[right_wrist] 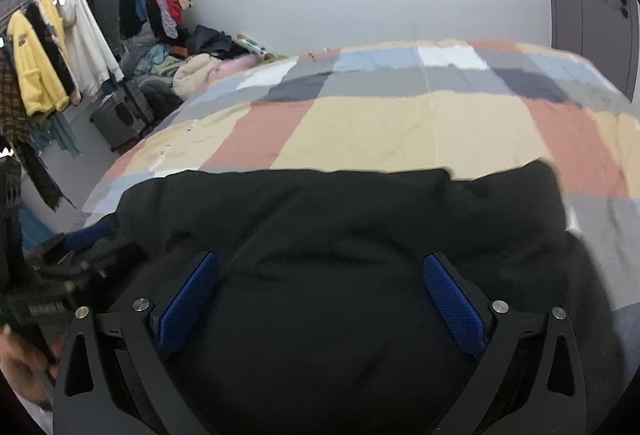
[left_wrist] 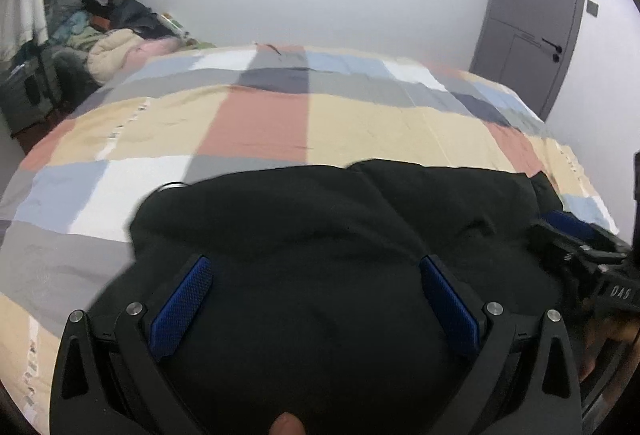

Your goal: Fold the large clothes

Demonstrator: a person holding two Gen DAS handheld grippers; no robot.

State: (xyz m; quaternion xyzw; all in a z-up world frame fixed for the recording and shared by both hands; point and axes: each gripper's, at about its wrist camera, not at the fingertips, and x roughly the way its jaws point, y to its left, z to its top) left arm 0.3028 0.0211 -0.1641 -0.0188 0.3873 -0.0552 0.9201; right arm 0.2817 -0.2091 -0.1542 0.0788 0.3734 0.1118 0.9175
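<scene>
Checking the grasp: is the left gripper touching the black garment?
Cannot tell. In the left wrist view the left gripper is open over the garment; no contact or gap shows.

Black garment (left_wrist: 320, 275) on checked bedspread (left_wrist: 260, 123), left gripper (left_wrist: 316, 275) jaws spread wide above it

Even soft light; motion blur, fisheye bending, dark corners.

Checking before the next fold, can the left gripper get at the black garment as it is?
Probably yes. The left gripper is open right over the black garment on the bed, with nothing between them. The right gripper hangs open beside it, apart.
</scene>
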